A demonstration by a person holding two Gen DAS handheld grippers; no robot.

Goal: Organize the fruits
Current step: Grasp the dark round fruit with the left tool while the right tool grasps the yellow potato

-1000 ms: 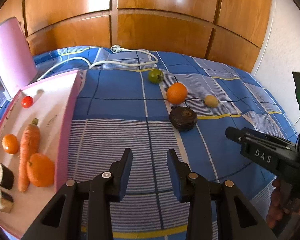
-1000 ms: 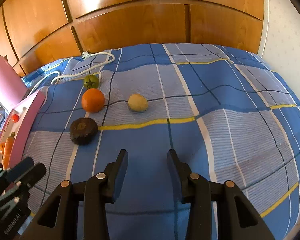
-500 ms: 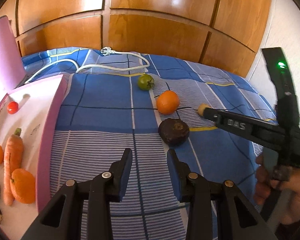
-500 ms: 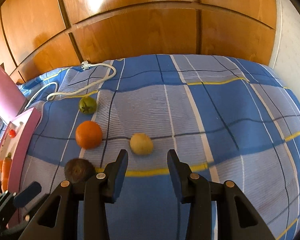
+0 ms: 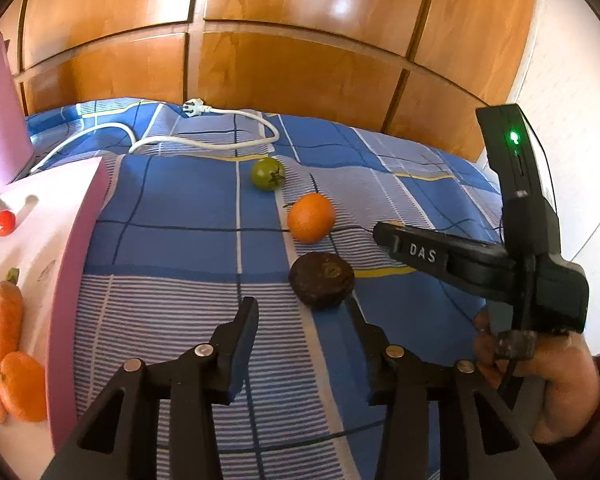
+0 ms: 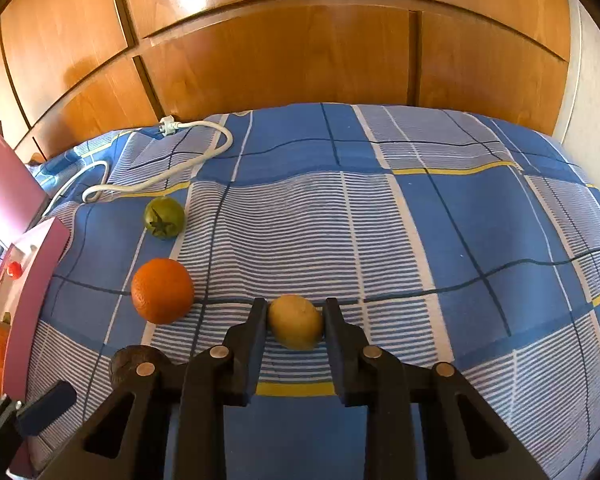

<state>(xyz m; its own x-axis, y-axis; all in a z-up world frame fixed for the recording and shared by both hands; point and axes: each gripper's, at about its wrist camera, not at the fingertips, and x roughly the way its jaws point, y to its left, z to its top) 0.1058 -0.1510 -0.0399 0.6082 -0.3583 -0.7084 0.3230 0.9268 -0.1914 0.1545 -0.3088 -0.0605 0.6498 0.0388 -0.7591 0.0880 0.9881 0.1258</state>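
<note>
Item: lemon [image 6: 296, 322], lower centre, on bedspread [image 6: 420, 240] | lies between right gripper [image 6: 296, 312] fingers, long axis crosswise | jaws spread, ungrasped | left gripper [image 5: 300, 320] released, farther, nearer avocado [image 5: 321, 280]

Right gripper [image 6: 296, 308] fingers flanking lemon [image 6: 296, 321], orange [image 6: 162, 290] beside

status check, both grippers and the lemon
Right gripper open, fingers either side of lemon, not yet shut. Left gripper open, empty, near the dark fruit. Nothing in the way.
</note>
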